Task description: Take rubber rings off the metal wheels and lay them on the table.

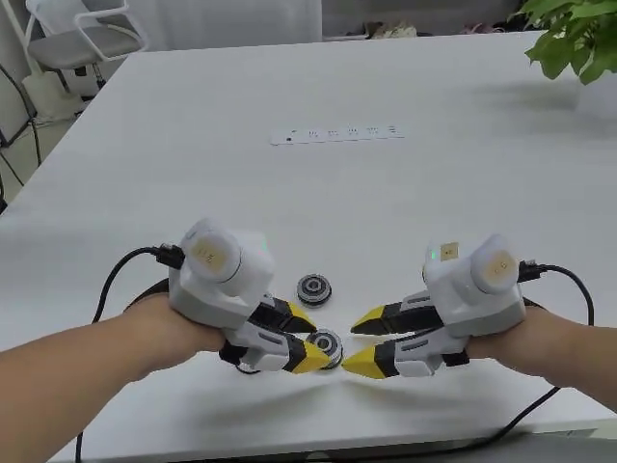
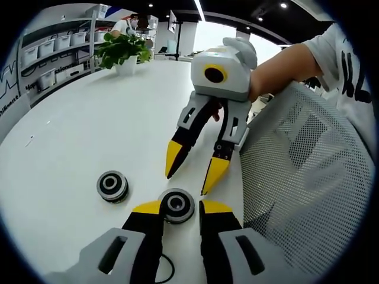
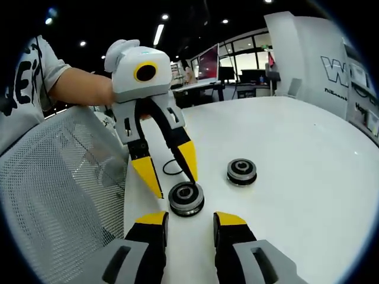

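The left gripper (image 1: 315,343) sits low over the white table (image 1: 405,212). Its jaws are open and set either side of a metal wheel (image 2: 176,205), whose black rubber ring (image 2: 185,193) is still on. One yellow tip seems to touch the wheel, and the other stands just off it. A second ringed wheel (image 1: 314,287) lies near, farther from the person. On the right, the right gripper (image 1: 351,343) faces the left one with its jaws parted and holding nothing, tips just beside the first wheel.

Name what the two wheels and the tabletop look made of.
The near wheel and the far wheel: shiny grey metal hub, likely steel, ringed by matte black bands, probably rubber. The table: smooth white top with soft reflections, perhaps laminate; unsure.
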Demonstrator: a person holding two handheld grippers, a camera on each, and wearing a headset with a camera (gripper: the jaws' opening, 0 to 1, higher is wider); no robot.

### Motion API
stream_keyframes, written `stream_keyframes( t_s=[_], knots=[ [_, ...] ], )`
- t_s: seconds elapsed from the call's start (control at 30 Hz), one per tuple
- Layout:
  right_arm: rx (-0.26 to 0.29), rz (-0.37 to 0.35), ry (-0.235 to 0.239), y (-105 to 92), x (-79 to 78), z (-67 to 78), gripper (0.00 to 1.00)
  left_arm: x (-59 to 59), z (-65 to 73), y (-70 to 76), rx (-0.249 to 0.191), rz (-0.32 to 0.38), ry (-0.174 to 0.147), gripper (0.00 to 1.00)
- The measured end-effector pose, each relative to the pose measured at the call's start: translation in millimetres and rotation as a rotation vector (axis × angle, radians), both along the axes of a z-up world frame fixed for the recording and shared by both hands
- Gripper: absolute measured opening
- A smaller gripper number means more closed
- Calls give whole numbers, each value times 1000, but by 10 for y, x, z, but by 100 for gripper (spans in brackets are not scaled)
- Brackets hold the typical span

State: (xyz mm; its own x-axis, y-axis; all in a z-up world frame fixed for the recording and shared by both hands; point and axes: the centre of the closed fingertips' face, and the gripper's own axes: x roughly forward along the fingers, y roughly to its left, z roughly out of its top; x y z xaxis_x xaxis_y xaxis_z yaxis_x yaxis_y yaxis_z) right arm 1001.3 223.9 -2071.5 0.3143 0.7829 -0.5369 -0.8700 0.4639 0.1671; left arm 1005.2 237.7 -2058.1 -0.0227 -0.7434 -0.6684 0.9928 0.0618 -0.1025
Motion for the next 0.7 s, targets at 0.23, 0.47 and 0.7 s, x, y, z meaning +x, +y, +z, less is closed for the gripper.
stream_keyframes(
  t_s=[0.23, 0.47, 0.7],
  knots=[
    [-1, -1, 0, -3, 12, -6, 28, 15, -32, -11, 2, -14, -38, 12],
    [-5, 6, -2, 10, 32, -13, 27, 30, -25, 3, 3, -29, -93, 8],
    [-27, 40, -17, 73, 37, -31, 24, 37, -34, -4, 0, -38, -126, 8]
  ],
)
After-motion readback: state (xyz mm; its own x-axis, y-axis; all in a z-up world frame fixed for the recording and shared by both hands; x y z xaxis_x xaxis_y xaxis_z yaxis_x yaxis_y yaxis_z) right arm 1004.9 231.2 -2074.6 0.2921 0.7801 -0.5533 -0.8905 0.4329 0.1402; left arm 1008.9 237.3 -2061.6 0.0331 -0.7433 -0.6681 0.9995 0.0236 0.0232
